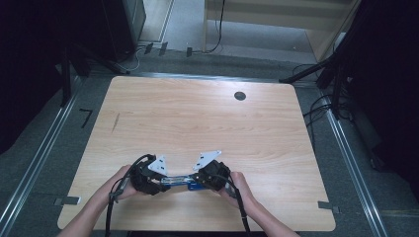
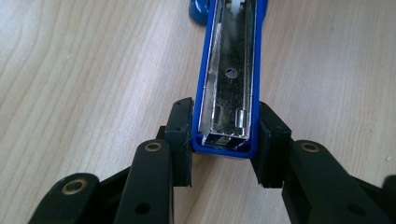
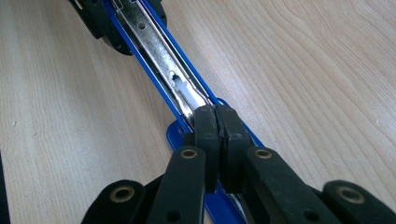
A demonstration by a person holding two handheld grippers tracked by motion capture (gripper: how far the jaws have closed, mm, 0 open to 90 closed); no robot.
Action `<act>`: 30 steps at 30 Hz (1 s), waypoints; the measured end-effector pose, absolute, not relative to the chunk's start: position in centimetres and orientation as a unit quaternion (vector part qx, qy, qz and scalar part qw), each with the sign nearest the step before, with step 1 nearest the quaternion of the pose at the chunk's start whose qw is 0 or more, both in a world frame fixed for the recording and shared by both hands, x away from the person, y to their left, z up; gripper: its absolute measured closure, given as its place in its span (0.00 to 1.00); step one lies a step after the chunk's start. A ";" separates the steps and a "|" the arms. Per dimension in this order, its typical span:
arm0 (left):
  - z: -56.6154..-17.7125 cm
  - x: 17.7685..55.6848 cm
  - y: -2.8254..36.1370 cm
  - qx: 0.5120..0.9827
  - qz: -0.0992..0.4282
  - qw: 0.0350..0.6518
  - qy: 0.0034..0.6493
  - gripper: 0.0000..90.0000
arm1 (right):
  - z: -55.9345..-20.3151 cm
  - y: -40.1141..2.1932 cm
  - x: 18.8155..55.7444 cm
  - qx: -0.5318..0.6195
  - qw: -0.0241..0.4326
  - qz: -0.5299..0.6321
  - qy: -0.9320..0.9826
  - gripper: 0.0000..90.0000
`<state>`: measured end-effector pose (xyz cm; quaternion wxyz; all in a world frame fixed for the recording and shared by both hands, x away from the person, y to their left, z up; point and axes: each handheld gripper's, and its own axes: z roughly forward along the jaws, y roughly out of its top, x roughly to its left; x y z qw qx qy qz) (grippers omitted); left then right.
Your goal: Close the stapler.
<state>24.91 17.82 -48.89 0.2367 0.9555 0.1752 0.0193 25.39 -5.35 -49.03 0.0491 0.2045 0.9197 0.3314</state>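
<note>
While the stapler (image 1: 179, 181) lies opened out near the tabletop's (image 1: 207, 118) front edge, the left tongs (image 2: 224, 140) clamp its blue tip; the right tongs (image 3: 215, 135) are pressed together over its hinge end. Rigid, smooth metal, likely slippery; grip the blue sides.
</note>
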 end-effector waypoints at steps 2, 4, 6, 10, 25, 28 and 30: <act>-48.7 24.9 17.9 0.955 0.021 0.241 0.173 0.72 | -49.0 -5.4 25.4 0.205 0.048 0.333 0.919 0.99; -48.6 24.9 17.9 0.955 0.023 0.242 0.168 0.72 | -49.0 -5.4 25.4 0.205 0.047 0.335 0.918 0.99; -48.4 24.9 17.9 0.954 0.023 0.247 0.168 0.72 | -49.0 -5.3 25.3 0.203 0.048 0.337 0.918 0.99; -48.0 24.9 18.0 0.952 0.024 0.257 0.163 0.72 | -49.0 -5.2 25.2 0.201 0.048 0.339 0.918 0.99; -46.9 24.7 17.8 0.948 0.036 0.280 0.147 0.73 | -48.7 -4.7 24.8 0.199 0.057 0.356 0.911 0.99; -46.6 24.5 17.7 0.947 0.040 0.286 0.144 0.73 | -48.6 -4.7 24.8 0.197 0.058 0.360 0.910 0.99; -46.4 24.5 17.6 0.946 0.044 0.288 0.141 0.73 | -48.6 -4.7 24.7 0.197 0.060 0.362 0.909 0.99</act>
